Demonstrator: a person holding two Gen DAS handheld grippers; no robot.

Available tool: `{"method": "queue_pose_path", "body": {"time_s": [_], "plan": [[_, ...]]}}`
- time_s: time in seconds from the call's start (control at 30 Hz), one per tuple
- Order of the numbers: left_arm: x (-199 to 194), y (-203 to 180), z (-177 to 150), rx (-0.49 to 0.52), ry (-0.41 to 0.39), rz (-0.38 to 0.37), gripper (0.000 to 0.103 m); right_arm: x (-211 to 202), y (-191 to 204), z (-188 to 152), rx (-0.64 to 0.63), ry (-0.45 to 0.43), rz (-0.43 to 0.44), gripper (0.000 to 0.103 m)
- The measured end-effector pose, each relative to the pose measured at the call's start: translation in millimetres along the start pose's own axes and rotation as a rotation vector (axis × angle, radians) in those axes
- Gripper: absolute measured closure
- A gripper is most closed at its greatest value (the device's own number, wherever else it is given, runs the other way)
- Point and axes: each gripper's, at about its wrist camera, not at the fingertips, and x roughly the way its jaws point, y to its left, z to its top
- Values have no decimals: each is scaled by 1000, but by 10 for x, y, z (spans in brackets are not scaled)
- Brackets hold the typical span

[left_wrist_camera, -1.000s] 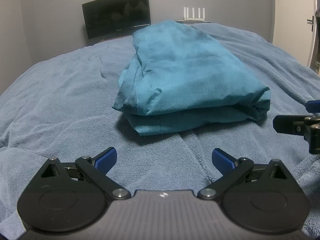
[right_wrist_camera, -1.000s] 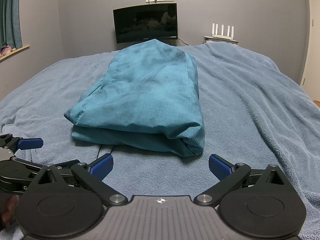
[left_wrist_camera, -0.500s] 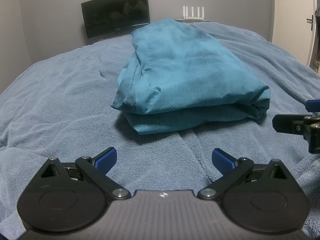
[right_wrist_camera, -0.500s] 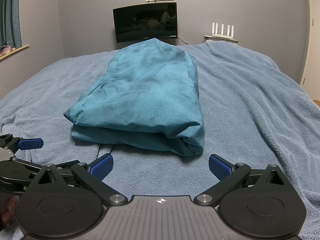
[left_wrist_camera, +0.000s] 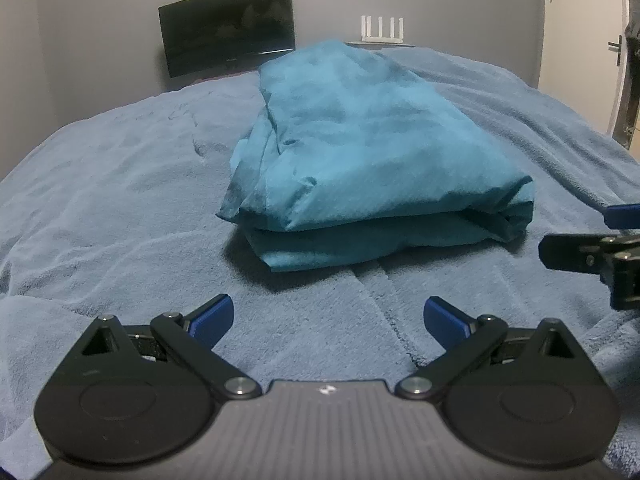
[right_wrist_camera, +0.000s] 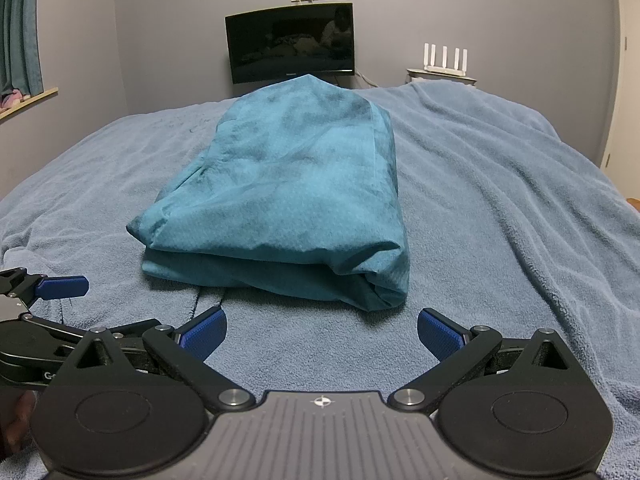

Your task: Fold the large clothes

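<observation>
A teal garment (left_wrist_camera: 360,160) lies folded into a thick stack on the blue blanket (left_wrist_camera: 100,200); it also shows in the right wrist view (right_wrist_camera: 288,200). My left gripper (left_wrist_camera: 328,318) is open and empty, a short way in front of the stack's near edge. My right gripper (right_wrist_camera: 322,332) is open and empty, also just in front of the stack, toward its right corner. Each gripper shows at the edge of the other's view: the right one (left_wrist_camera: 592,252), the left one (right_wrist_camera: 44,292).
The blanket (right_wrist_camera: 500,200) covers a wide bed. A dark monitor (right_wrist_camera: 290,42) and a white router (right_wrist_camera: 444,56) stand against the far wall. A curtain and window sill (right_wrist_camera: 24,80) are at the left. A door (left_wrist_camera: 616,48) is at the right.
The left wrist view has shifted slightly, so the stack sits a little lower and nearer. Both grippers stay open and the garment has not moved.
</observation>
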Motion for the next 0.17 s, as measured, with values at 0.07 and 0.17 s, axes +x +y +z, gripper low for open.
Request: {"method": "queue_pose_path", "body": {"time_s": [0.07,0.17], "plan": [[-6,-9,0,8,-5,-10,1,1,1,2,0,0,0,0],[5,-24,4,21,8,0,1,0,1,-1,0,1,0,0]]}}
